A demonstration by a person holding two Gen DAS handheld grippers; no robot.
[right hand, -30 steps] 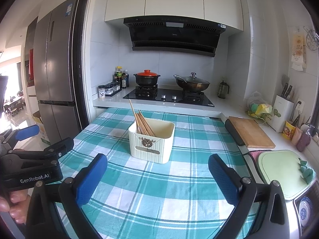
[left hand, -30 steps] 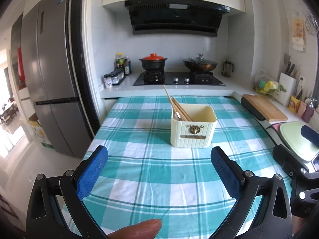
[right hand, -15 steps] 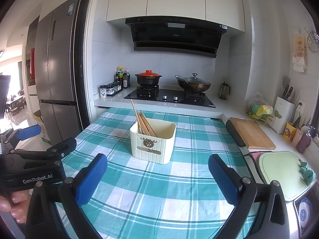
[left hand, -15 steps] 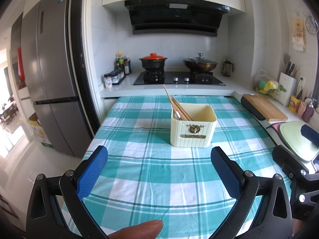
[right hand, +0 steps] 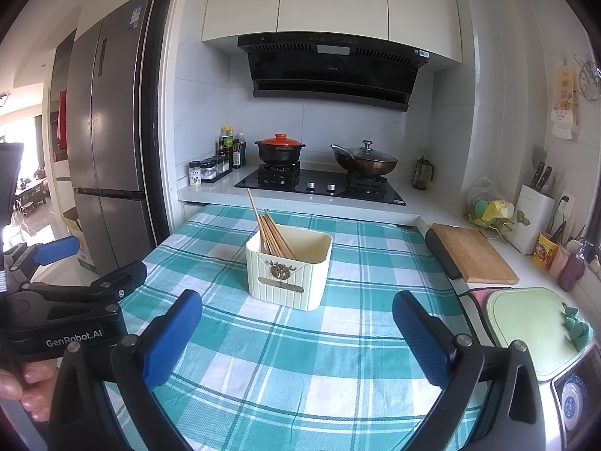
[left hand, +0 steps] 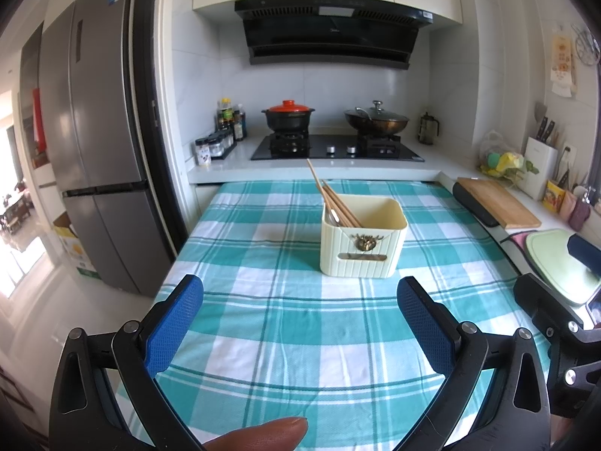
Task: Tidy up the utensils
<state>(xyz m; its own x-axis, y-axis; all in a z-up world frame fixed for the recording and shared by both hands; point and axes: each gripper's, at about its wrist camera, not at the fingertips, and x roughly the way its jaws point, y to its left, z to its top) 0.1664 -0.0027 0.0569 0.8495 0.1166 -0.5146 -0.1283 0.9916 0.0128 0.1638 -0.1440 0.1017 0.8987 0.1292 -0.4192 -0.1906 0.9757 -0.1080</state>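
A cream ribbed utensil holder (left hand: 363, 242) stands in the middle of the teal checked tablecloth (left hand: 300, 323). Several wooden chopsticks (left hand: 332, 199) lean in its left side. The holder also shows in the right wrist view (right hand: 289, 272), with the chopsticks (right hand: 272, 233). My left gripper (left hand: 300, 323) is open and empty, well in front of the holder. My right gripper (right hand: 296, 334) is open and empty, also in front of it. The left gripper's body (right hand: 67, 300) shows at the left of the right wrist view.
A stove with a red-lidded pot (left hand: 288, 116) and a wok (left hand: 376, 122) stands behind the table. A fridge (left hand: 90, 158) is on the left. A wooden cutting board (left hand: 496, 206), a green board (left hand: 559, 267) and a knife block (left hand: 539, 169) line the right counter.
The right gripper has risen and tilted a little, so the holder sits lower in its view. The left gripper has barely moved.
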